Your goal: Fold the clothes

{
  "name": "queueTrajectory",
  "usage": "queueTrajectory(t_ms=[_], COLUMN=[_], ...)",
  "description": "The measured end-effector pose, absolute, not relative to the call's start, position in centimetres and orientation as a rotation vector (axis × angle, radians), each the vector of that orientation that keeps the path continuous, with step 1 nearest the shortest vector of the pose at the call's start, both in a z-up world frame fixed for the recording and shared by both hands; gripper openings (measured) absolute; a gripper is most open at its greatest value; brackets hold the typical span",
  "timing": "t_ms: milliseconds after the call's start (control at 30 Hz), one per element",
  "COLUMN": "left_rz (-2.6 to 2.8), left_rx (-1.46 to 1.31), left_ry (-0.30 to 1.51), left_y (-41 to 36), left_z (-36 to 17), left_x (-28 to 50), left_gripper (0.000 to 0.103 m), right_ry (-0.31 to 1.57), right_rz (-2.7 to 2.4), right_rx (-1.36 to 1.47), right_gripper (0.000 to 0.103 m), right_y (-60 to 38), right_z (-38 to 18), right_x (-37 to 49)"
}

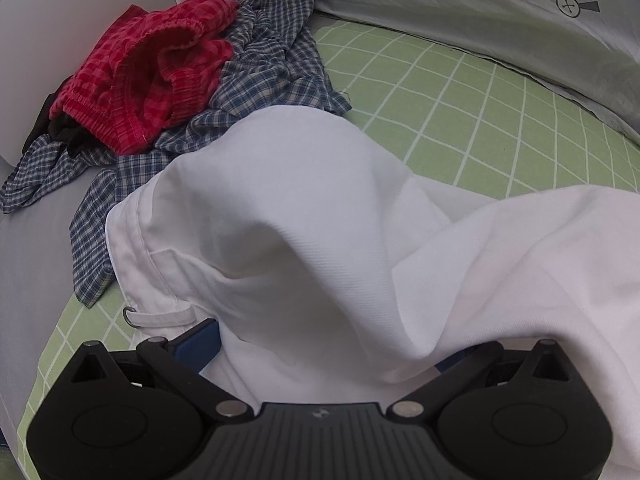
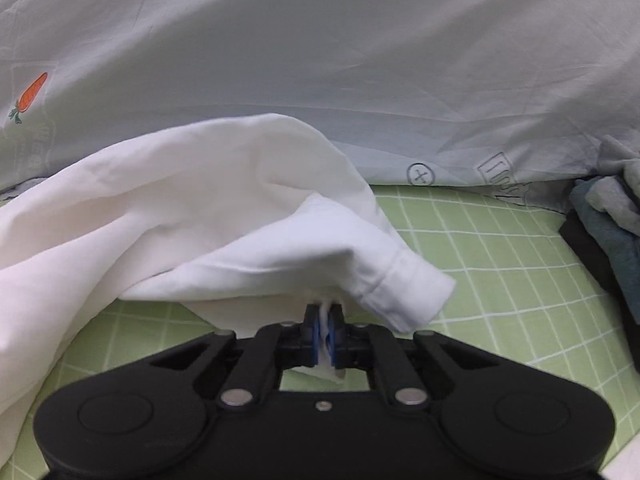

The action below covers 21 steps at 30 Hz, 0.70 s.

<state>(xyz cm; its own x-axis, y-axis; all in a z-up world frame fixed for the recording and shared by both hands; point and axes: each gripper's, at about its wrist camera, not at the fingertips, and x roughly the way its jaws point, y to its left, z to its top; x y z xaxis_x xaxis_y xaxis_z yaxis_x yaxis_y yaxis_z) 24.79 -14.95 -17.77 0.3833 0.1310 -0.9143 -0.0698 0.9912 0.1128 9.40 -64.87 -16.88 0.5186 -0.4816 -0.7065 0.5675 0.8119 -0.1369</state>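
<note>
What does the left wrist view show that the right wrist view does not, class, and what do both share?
Only the left wrist view shows the red checked shorts lying on a crumpled blue plaid shirt, and the left gripper, its fingers spread with white cloth draped between them.

Only the right wrist view shows the orange carrot print, a grey-blue clothes pile, and the right gripper pinching white cloth.

Both show the white cotton garment, the green grid-patterned mat and pale grey bedding.

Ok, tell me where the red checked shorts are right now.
In the left wrist view, the red checked shorts lie crumpled at upper left, atop the blue plaid shirt, beyond the white garment draped over the left gripper.
</note>
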Motion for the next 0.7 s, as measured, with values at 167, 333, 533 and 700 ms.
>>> queueTrajectory(t_ms=[167,333,533,700], left_rz=[0.122,0.124,0.104,0.073], left_rx=[0.044,0.052,0.05,0.029], left_ry=[1.172,1.183,1.142,1.081], left_y=[-14.7,-14.9,-14.4,-13.5], left_z=[-17.8,-17.7,-15.9,-13.7], left_x=[24.9,25.0,24.1,23.1], left_gripper=[0.103,0.103,0.103,0.101], right_ry=[0.853,0.944,0.917,0.828], right_rz=[-0.885,-1.027,-1.018,-0.912], right_rx=[-0.016,-0.02,-0.107,-0.077], right_gripper=[0.004,0.006,0.048,0.06], right_y=[-70.1,-73.2,-70.9,-69.2], right_z=[-15.4,-14.4,-14.2,-13.5], right_x=[2.9,-1.0,1.2,4.9])
